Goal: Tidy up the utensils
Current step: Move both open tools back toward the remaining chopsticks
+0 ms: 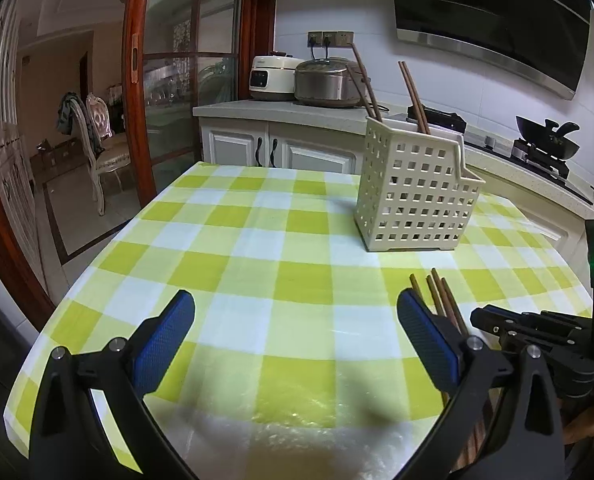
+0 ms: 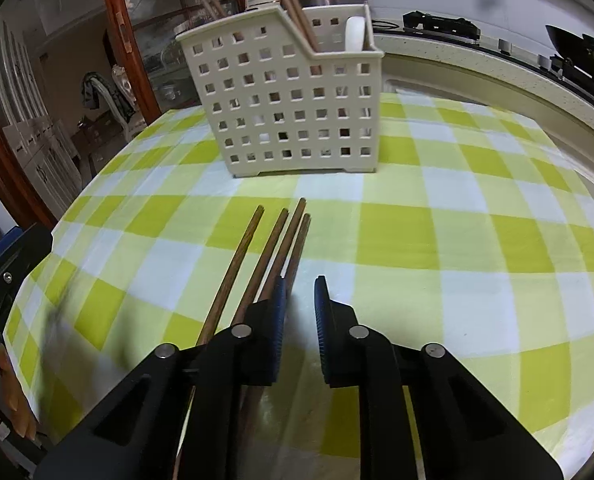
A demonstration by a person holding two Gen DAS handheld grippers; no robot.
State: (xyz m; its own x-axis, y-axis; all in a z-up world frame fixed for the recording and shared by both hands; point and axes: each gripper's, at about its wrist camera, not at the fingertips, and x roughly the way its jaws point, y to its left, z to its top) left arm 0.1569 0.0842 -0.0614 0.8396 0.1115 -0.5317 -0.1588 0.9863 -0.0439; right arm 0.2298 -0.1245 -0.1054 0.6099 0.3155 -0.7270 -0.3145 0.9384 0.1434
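Four brown wooden chopsticks (image 2: 275,240): flat on the green-and-white checked tablecloth (image 2: 457,240), just before the cream perforated plastic basket (image 2: 285,108), which holds more chopsticks upright.
Left gripper (image 1: 295,340): wide open, empty.
Right gripper (image 2: 299,320): narrowly parted, empty, beside the chopsticks.

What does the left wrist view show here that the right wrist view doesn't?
Only the left wrist view shows the left claw whole, wide open over bare cloth, plus the black range hood and cabinet doors.

Only the right wrist view shows the right claw, narrowly open with nothing between its pads, and a white utensil in the basket.

Both show the perforated basket holding chopsticks, four loose chopsticks on the checked tablecloth, the cookers and the wok.
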